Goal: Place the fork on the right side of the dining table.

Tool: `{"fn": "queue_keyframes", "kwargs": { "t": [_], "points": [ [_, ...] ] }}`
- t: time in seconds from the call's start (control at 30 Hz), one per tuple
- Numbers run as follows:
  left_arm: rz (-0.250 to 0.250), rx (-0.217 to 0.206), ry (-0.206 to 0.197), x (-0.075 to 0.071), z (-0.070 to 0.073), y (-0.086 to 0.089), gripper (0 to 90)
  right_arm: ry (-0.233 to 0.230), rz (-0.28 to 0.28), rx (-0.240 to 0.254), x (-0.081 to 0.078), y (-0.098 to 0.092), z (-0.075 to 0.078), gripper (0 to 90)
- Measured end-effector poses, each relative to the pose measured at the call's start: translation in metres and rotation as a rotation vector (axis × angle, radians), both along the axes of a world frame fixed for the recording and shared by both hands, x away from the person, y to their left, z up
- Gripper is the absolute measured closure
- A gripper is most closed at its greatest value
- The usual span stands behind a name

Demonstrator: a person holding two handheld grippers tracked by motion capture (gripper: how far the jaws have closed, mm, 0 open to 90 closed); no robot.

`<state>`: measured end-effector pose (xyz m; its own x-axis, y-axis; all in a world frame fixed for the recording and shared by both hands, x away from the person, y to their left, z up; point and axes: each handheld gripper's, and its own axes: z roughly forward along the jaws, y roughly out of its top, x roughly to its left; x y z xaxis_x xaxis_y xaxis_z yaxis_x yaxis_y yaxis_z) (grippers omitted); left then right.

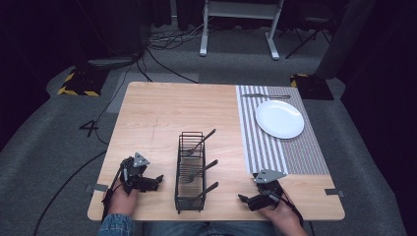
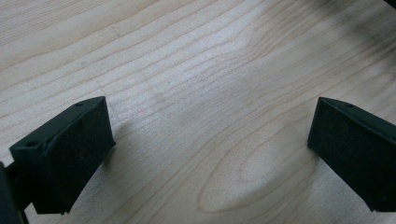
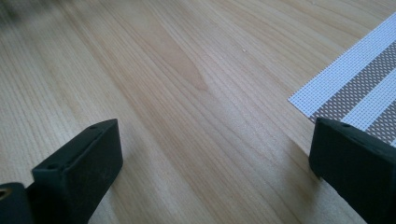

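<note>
Black wire rack (image 1: 190, 172) near table's (image 1: 157, 108) front edge, midway along it, holding three forks (image 1: 200, 169) with handles angled up. White plate (image 1: 279, 118), bare, on striped placemat (image 1: 280, 142) toward far right corner. Left hand-held gripper (image 1: 158, 181) and right hand-held gripper (image 1: 242, 198) flanking rack, jaws spread wide, grasping nothing.

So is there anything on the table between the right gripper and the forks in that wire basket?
Nothing visible. The right gripper rests near the table's front edge, fingers open, with bare wood between it and the wire basket. The fork handles stick out over the basket's right side toward it.
</note>
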<state>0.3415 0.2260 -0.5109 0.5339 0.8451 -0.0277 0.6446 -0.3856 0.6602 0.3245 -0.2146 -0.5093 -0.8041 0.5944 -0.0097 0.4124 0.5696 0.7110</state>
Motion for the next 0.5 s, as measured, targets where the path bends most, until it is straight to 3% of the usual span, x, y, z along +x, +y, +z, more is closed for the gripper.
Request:
{"fn": "queue_keyframes", "kwargs": {
  "t": [0.13,0.27,0.5],
  "points": [
    [-0.002,0.000,0.000,0.000,0.000,0.000,0.1,-0.004,0.005,0.010,-0.003,-0.001,0.001,8.0],
    [-0.007,-0.001,0.005,0.001,0.000,0.000,0.1,-0.023,0.037,0.032,-0.008,-0.003,0.001,20.8],
    [-0.007,-0.001,0.005,0.001,0.000,0.000,0.1,-0.007,0.032,0.015,-0.011,-0.002,0.006,36.7]
  ]
}}
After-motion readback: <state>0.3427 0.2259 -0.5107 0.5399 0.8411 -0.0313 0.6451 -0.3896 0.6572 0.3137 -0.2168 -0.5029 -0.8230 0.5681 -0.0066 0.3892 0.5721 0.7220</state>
